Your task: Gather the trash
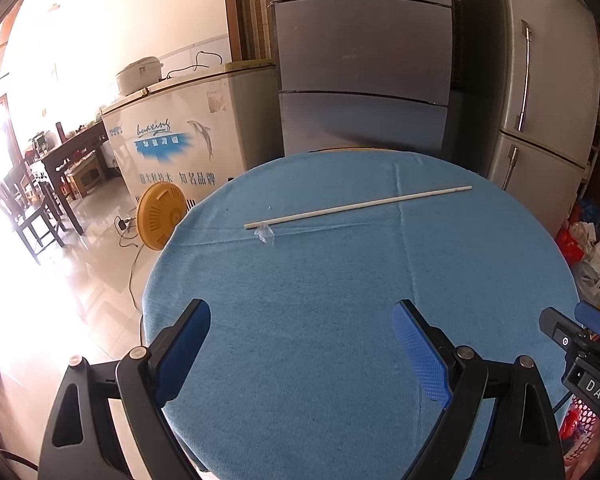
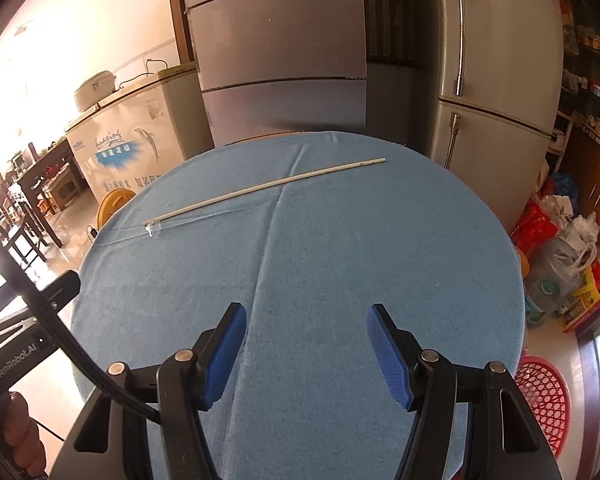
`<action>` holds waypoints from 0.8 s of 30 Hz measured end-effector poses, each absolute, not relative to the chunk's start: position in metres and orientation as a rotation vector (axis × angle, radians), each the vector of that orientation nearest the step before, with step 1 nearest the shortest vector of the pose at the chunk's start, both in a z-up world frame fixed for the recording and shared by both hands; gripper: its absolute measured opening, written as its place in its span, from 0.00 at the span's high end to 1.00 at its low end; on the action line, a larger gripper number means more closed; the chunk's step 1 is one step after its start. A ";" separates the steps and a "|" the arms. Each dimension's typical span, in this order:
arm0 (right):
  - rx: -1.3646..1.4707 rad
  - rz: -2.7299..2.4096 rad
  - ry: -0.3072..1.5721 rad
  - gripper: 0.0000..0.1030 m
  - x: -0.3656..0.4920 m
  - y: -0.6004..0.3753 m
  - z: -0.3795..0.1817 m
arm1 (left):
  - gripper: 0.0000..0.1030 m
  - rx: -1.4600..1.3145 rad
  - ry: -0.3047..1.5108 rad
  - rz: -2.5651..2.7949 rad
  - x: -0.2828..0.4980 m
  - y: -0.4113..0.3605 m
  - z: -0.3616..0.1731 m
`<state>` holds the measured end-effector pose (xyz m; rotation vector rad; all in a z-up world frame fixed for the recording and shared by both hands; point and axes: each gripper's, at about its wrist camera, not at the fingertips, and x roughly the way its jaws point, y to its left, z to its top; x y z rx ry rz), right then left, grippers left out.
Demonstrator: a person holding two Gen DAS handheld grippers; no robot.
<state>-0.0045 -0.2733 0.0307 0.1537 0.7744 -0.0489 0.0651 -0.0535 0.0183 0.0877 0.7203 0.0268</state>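
Right now we hold both grippers low over the near edge of a round table covered in a blue cloth, each tilted down toward its top. Our left gripper stands wide, its blue pads far apart with only bare cloth between them. Our right gripper is parted more narrowly, and it too grips nothing. Well ahead of both, on the far half of the table, lies a long thin pale stick, slanting from lower left up to the right across a crease in the cloth. Touching its left end, or just beside it, sits a small crumpled scrap of clear plastic; from the right wrist view the scrap is too small for us to tell whether it is attached. Down on the floor at the right of the table stands a red mesh basket, near a heap of plastic bags.
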 end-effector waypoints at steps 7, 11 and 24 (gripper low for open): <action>0.154 -0.049 0.786 0.35 -0.002 -0.269 0.027 | 0.10 0.080 0.729 0.025 0.068 -0.050 0.016; 0.145 -0.044 0.787 0.35 0.000 -0.265 0.028 | 0.10 0.071 0.727 0.023 0.067 -0.047 0.016; 0.130 -0.040 0.766 0.35 -0.011 -0.255 0.035 | 0.10 0.051 0.703 0.014 0.055 -0.042 0.021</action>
